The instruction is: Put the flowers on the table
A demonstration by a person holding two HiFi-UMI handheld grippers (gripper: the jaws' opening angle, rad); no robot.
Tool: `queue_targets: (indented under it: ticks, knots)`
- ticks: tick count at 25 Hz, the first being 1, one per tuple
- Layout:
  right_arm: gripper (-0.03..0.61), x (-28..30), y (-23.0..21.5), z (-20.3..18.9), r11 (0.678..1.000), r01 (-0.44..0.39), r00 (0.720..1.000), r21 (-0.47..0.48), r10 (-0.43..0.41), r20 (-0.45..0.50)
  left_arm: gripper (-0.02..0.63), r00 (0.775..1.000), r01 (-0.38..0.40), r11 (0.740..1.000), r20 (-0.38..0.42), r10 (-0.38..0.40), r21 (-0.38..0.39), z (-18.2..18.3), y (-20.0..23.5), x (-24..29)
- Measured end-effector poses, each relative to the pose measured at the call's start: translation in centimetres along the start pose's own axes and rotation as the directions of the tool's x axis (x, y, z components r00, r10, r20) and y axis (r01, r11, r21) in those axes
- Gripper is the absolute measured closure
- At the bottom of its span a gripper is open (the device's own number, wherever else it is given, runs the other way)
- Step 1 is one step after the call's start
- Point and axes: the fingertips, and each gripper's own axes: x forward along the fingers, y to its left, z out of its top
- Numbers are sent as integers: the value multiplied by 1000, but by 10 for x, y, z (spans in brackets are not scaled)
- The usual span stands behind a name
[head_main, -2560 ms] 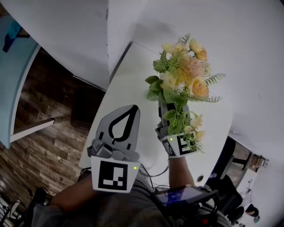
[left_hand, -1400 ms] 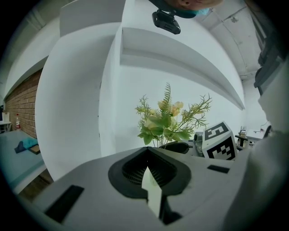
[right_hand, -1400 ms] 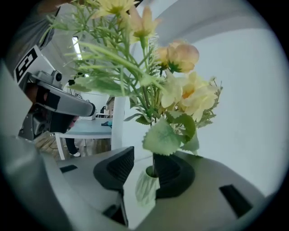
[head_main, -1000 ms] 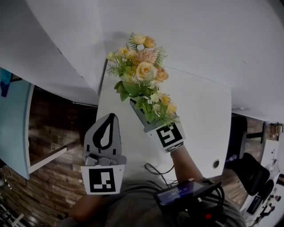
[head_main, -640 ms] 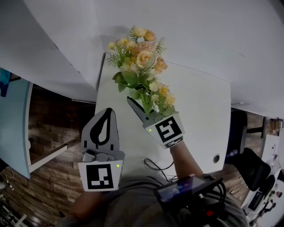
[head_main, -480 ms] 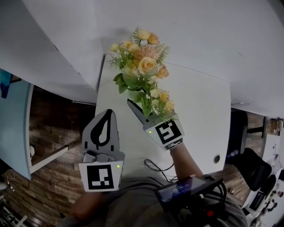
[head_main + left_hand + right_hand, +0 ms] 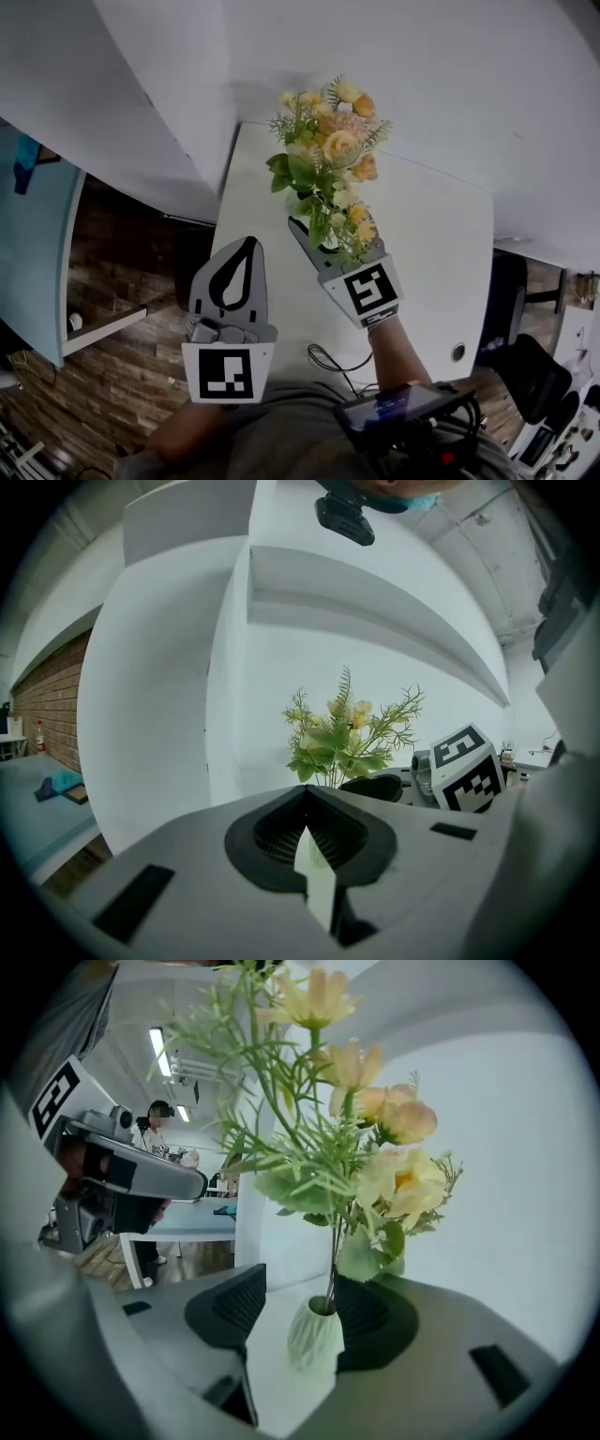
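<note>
A bouquet of yellow and peach flowers [image 7: 330, 155] in a small ribbed white vase [image 7: 314, 1337] stands upright on the white table [image 7: 441, 244], near its far left corner. My right gripper [image 7: 326, 240] is open around the vase. In the right gripper view, the left pad [image 7: 239, 1305] stands clear of the vase while the right pad [image 7: 377, 1321] sits close beside it. My left gripper [image 7: 246, 249] hovers shut and empty over the table's left edge, nearer to me. The left gripper view shows the flowers [image 7: 342, 735] ahead and the right gripper's marker cube [image 7: 465, 767].
White walls and a curved shelf [image 7: 375, 592] rise just behind the table. Brown wood floor [image 7: 122, 281] lies to the left. A black cable [image 7: 330, 357] and a round grommet [image 7: 457, 352] are on the table's near side. A dark chair [image 7: 525, 361] stands at the right.
The right gripper has set the vase down on the table and its jaws have spread apart off it. The left gripper has stayed shut in place.
</note>
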Motion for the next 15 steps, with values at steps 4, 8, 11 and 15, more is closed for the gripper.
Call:
queue_targets:
  ticks: [4, 8, 11, 15]
  knots:
    - [345, -4, -1, 3, 1000, -3, 999, 18, 2, 32, 606, 1000, 3, 1000, -1, -3, 21, 0, -5, -1]
    - [345, -14, 0, 11, 1000, -1, 999, 30, -1, 54, 606, 1000, 2, 1000, 14, -2, 22, 5, -9, -3]
    - [345, -12, 1, 15, 1000, -23, 998, 15, 22, 63, 606, 1000, -7, 1000, 19, 7, 3, 4, -9, -1]
    - [347, -13, -4, 12, 999, -52, 998, -10, 52, 28, 606, 998, -16, 998, 52, 20, -67, 7, -15, 6]
